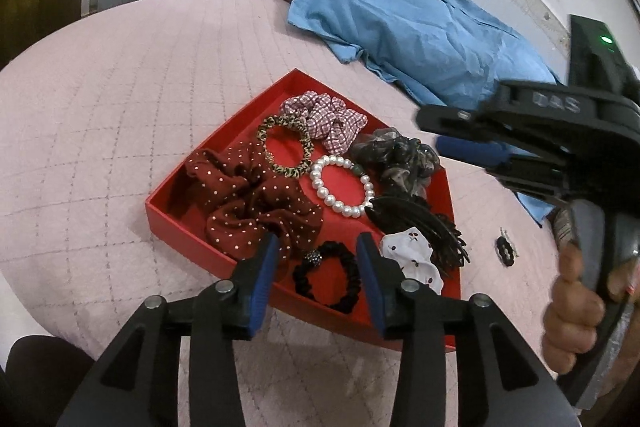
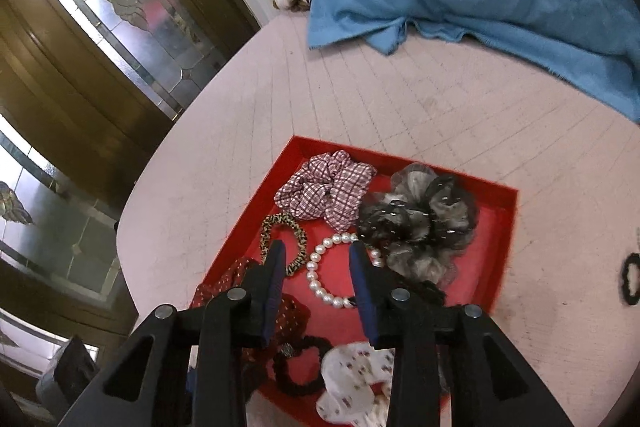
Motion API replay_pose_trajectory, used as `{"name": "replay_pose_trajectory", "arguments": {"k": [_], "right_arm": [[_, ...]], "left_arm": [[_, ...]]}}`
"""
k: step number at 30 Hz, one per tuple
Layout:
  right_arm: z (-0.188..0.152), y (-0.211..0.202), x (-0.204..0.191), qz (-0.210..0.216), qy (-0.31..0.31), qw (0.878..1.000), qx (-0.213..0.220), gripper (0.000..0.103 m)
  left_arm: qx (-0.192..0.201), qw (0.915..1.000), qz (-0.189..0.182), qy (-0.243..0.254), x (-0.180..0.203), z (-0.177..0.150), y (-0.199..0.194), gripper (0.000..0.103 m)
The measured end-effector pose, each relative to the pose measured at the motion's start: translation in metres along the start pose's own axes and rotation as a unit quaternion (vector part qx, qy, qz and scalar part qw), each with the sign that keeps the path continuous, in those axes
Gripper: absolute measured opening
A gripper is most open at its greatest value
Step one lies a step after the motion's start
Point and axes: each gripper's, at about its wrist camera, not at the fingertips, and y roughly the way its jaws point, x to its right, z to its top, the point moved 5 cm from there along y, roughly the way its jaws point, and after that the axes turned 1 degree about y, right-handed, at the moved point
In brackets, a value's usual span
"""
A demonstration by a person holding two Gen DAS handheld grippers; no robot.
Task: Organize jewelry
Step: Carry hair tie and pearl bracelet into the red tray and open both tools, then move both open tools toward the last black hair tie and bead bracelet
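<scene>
On the pink quilted bed (image 1: 100,115) a crumpled blue shirt (image 1: 420,27) is lying behind the shallow red cardboard tray (image 1: 188,231) that is holding scrunchies and a white pearl bracelet (image 1: 340,187) — while both black grippers, left (image 1: 318,267) and right (image 2: 318,267), are hovering over it, jaws parted, gripping nothing.

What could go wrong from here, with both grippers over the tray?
The red tray is crowded: closing the left gripper on the black hair tie may snag the dotted maroon scrunchie. The right gripper hangs over the pearl bracelet; beads may slip. The small black tie outside the tray could be missed.
</scene>
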Motion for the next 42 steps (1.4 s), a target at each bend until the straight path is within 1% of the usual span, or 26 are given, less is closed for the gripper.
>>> {"name": "replay_pose_trajectory", "arguments": {"k": [5,7,9,11,22,28,34,37,42], "right_arm": [[-0.017,-0.03,0.013,-0.019,-0.011,1.0,0.015,0.04],[-0.025,-0.041,0.021,-0.025,-0.014,0.999,0.022,0.04],[-0.032,-0.052,0.029,-0.037,-0.017,0.999,0.029,0.041],[-0.041,-0.064,0.039,-0.054,-0.02,0.998,0.038,0.045],[-0.091,-0.13,0.115,-0.131,0.004,0.989,0.069,0.049],[-0.113,-0.162,0.156,-0.158,0.028,0.983,0.085,0.05],[-0.134,-0.192,0.198,-0.179,0.066,0.977,0.101,0.051],[-0.143,-0.203,0.222,-0.186,0.09,0.973,0.105,0.051],[-0.151,-0.214,0.256,-0.185,0.129,0.968,0.114,0.051]], "left_arm": [[0.007,0.9996,0.018,0.022,0.009,-0.002,-0.011,0.045],[0.012,0.9991,0.023,0.034,0.014,-0.003,-0.016,0.051],[0.016,0.9984,0.028,0.047,0.02,-0.005,-0.022,0.054],[0.02,0.9974,0.033,0.061,0.028,-0.006,-0.028,0.055],[0.036,0.9876,0.046,0.146,0.08,-0.022,-0.058,0.065],[0.033,0.9831,0.048,0.174,0.103,-0.027,-0.065,0.066],[0.026,0.9808,0.047,0.188,0.119,-0.032,-0.069,0.067],[0.014,0.9801,0.038,0.195,0.131,-0.034,-0.065,0.067],[-0.003,0.9773,0.023,0.211,0.155,-0.038,-0.055,0.067]]}}
